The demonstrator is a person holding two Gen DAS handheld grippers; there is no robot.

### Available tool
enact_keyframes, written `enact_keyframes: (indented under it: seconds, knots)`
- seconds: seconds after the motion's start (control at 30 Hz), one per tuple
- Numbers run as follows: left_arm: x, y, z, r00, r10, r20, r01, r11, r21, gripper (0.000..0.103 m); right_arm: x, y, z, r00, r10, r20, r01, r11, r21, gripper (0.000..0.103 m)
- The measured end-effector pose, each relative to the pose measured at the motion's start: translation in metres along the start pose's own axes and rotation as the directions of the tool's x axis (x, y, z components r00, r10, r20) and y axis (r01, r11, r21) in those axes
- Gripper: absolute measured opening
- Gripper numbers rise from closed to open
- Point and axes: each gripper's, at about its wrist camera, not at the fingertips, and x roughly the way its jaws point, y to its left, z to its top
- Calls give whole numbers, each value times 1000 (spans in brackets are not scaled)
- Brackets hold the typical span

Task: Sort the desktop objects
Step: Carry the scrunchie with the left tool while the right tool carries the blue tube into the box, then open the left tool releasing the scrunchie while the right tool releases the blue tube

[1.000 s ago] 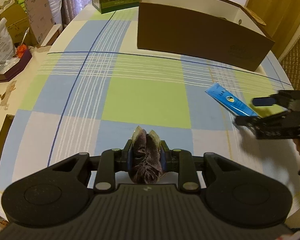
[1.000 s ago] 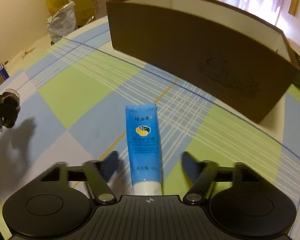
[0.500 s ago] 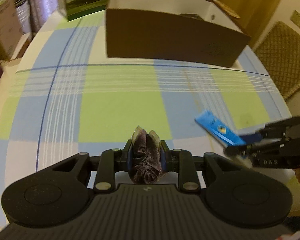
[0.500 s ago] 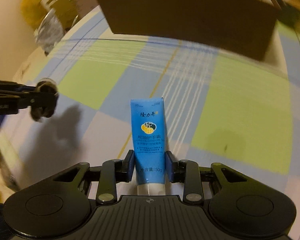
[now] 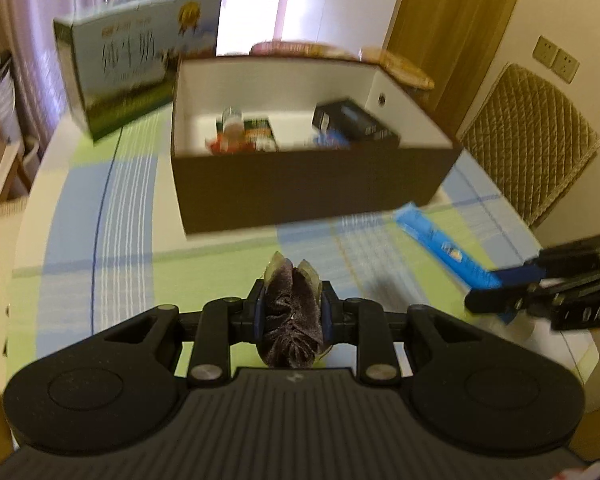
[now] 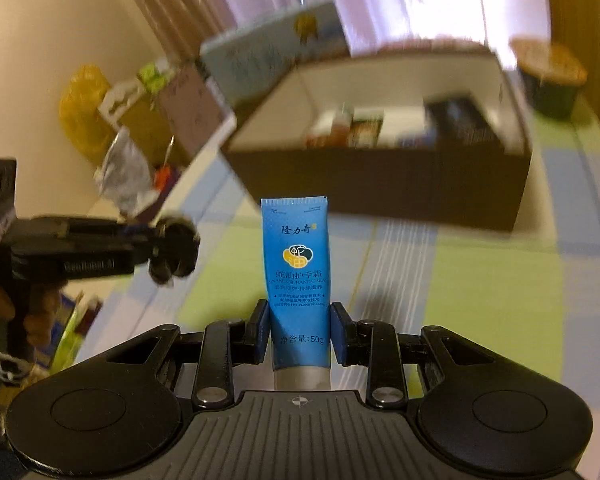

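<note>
My left gripper (image 5: 292, 308) is shut on a dark purple scrunchie (image 5: 292, 320), held above the checked tablecloth. My right gripper (image 6: 298, 328) is shut on a blue hand cream tube (image 6: 298, 276), lifted off the table with its crimped end forward. The tube (image 5: 444, 248) and the right gripper (image 5: 500, 292) show at the right of the left wrist view; the left gripper (image 6: 172, 252) shows at the left of the right wrist view. Ahead stands a brown cardboard box (image 5: 312, 192) with a white inside, holding several small items (image 5: 236, 132).
A green milk carton (image 5: 136, 80) stands behind the box at the left. A quilted chair (image 5: 532, 148) is at the right of the table. Bags and cartons (image 6: 120, 120) crowd a side surface at the left. A woven basket (image 6: 548, 76) sits past the box.
The right gripper shut on the blue tube and lifted it off the table. Both grippers rose and moved toward the box, whose inside now shows.
</note>
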Motion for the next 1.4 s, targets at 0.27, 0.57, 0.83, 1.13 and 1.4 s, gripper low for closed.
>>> enact_keyframes:
  seconds: [0.27, 0.57, 0.83, 1.13, 1.4]
  knots:
    - [17, 16, 73, 997, 25, 67, -28, 999, 43, 22, 11, -10, 88, 988, -127, 89, 132, 989, -60, 28]
    - [78, 27, 149, 999, 6, 34, -7, 1000, 12, 22, 75, -41, 154, 981, -192, 7, 192, 980, -41, 28]
    - [140, 35, 175, 999, -7, -40, 7, 1000, -2, 22, 119, -62, 183, 974, -215, -66, 215, 976, -10, 28]
    - [182, 40, 187, 996, 8, -90, -7, 1000, 14, 22, 152, -83, 194, 967, -225, -118, 228, 974, 8, 28]
    - [206, 39, 199, 994, 5, -112, -2, 1000, 29, 22, 166, -97, 203, 965, -222, -138, 225, 974, 3, 28]
